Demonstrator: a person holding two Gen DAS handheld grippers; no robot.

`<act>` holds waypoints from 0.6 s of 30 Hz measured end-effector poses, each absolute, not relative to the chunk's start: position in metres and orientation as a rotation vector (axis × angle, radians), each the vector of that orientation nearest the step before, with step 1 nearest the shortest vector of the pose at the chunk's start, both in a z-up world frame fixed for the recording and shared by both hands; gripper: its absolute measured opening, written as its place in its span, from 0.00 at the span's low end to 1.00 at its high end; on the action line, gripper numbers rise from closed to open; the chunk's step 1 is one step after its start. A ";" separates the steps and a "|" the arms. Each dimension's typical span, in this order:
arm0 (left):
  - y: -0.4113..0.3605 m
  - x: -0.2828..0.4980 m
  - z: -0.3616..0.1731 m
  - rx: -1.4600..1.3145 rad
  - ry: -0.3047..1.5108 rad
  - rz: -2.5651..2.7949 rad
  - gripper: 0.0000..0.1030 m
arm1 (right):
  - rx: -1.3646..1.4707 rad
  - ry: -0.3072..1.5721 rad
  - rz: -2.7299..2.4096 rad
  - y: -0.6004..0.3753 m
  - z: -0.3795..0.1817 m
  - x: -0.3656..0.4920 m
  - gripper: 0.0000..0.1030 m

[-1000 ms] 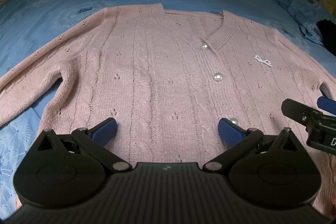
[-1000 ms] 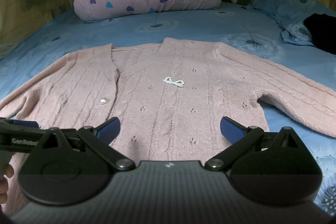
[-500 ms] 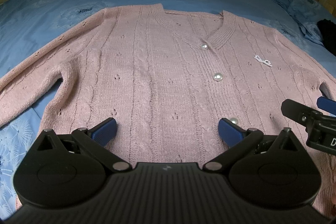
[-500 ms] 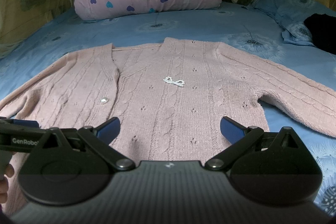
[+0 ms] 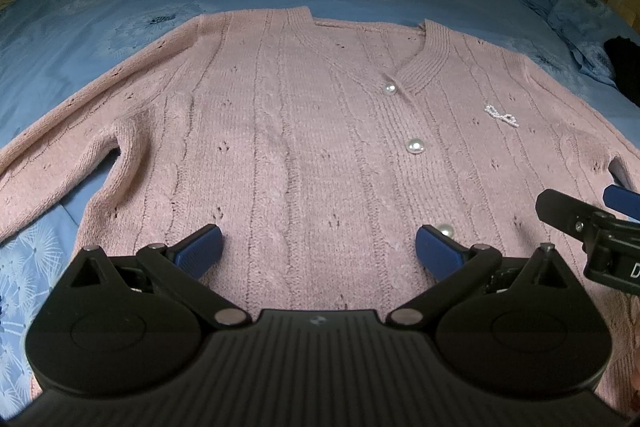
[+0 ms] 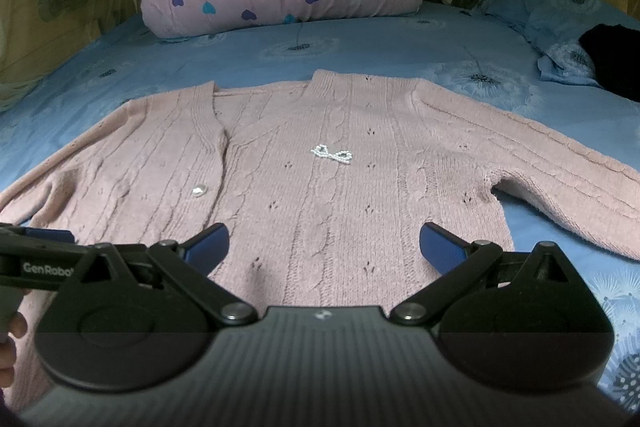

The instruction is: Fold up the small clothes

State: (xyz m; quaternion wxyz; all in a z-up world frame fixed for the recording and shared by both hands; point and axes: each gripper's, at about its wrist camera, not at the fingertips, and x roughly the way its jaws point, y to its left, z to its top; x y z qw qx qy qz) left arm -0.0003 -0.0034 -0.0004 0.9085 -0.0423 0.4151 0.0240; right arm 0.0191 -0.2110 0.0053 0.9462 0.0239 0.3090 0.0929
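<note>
Left wrist view, cardigan: the pink cardigan [image 5: 304,147] lay flat and face up on the blue bed [image 5: 100,11], neck away from the camera, hem towards it, so its long axis ran straight ahead along the fingers
Left wrist view, left gripper: the left gripper [image 5: 319,247] hung low over the hem half, fingers spread wide and holding nothing, the button row just inside its right finger [image 5: 434,249]
Left wrist view, sleeve: one sleeve [image 5: 52,163] stretched out to the left of this gripper, nearer to it than to the other
Right wrist view, right gripper: the right gripper [image 6: 324,245] sat over the bow side of the cardigan [image 6: 340,195], fingers likewise spread and empty
Right wrist view, sleeve: the other sleeve [image 6: 560,171] reached out to the right, just beyond the right finger [image 6: 438,245]
Right wrist view, neighbour: the left gripper [image 6: 36,253] showed beside it at the left edge
Judgement: each gripper was nearest its own side's sleeve, so an inward sleeve fold looked the likely start
</note>
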 end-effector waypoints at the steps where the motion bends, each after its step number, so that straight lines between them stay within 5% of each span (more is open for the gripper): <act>1: -0.003 0.000 0.000 -0.087 0.857 0.050 1.00 | 0.049 0.630 0.189 -0.211 0.005 0.019 1.00; 18: -0.003 -0.003 0.001 -0.083 0.861 0.048 1.00 | 0.051 0.629 0.188 -0.211 0.006 0.019 1.00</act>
